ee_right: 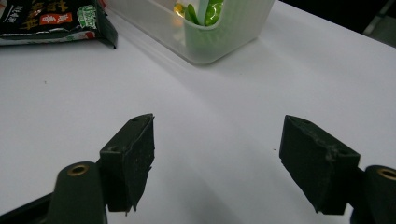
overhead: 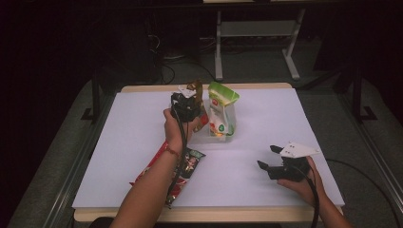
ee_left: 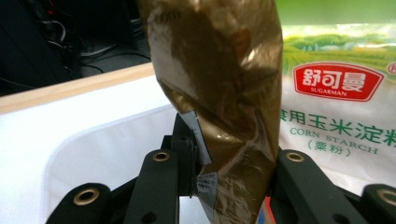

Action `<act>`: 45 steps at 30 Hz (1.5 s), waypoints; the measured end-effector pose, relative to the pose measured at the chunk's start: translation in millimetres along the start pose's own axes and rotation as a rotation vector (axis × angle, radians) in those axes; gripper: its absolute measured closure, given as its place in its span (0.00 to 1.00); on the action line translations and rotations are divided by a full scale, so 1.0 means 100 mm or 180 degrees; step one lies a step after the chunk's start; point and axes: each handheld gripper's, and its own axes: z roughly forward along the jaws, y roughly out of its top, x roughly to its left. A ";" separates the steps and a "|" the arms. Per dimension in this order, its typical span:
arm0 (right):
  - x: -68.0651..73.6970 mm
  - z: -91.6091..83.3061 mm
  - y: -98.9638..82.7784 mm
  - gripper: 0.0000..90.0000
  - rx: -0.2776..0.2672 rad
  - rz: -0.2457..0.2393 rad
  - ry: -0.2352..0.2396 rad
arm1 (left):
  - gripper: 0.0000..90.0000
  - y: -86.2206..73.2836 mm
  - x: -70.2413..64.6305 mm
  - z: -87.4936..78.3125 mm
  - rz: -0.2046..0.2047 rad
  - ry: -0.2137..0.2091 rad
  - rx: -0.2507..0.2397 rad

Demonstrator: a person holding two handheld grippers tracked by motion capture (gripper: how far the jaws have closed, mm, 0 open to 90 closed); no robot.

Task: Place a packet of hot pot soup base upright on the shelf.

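Note:
My left gripper (overhead: 189, 105) is shut on a shiny gold-brown foil packet (ee_left: 219, 93), held upright at the left end of a clear plastic bin (overhead: 219, 137). In the left gripper view the packet stands between both jaws, right beside a white and green corn starch bag (ee_left: 343, 107). That corn starch bag (overhead: 222, 111) stands upright in the bin. My right gripper (overhead: 269, 156) rests near the table's front right, jaws wide open over bare white surface (ee_right: 219, 154) with nothing between them.
A red and black snack packet (overhead: 183, 168) lies flat at the front left, partly under the left forearm; its corner (ee_right: 56, 18) shows in the right gripper view. The bin (ee_right: 205, 37) sits ahead of the right gripper. Table legs and cables stand beyond the far edge.

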 end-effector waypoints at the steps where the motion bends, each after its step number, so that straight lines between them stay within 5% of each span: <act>1: 0.00 0.00 0.00 0.29 0.0001 0.0006 0.0002 | 0.78 -0.01 -0.01 0.01 -0.0003 -0.0002 0.0000; 8: 0.01 0.01 0.00 0.28 0.0008 -0.0013 0.0012 | 0.77 -0.13 -0.06 0.07 -0.0038 -0.0204 -0.0006; 19: 0.01 0.00 0.00 0.28 0.0012 -0.0005 0.0027 | 0.77 -0.27 -0.06 0.04 0.0066 -0.0320 -0.0014; 30: 0.02 0.01 0.00 0.28 0.0029 -0.0030 0.0047 | 0.79 -0.42 -0.05 -0.10 0.0311 -0.0434 -0.0050; 45: 0.03 0.02 -0.01 0.28 0.0051 -0.0037 0.0045 | 0.80 -0.53 -0.05 -0.15 0.0410 -0.0575 -0.0019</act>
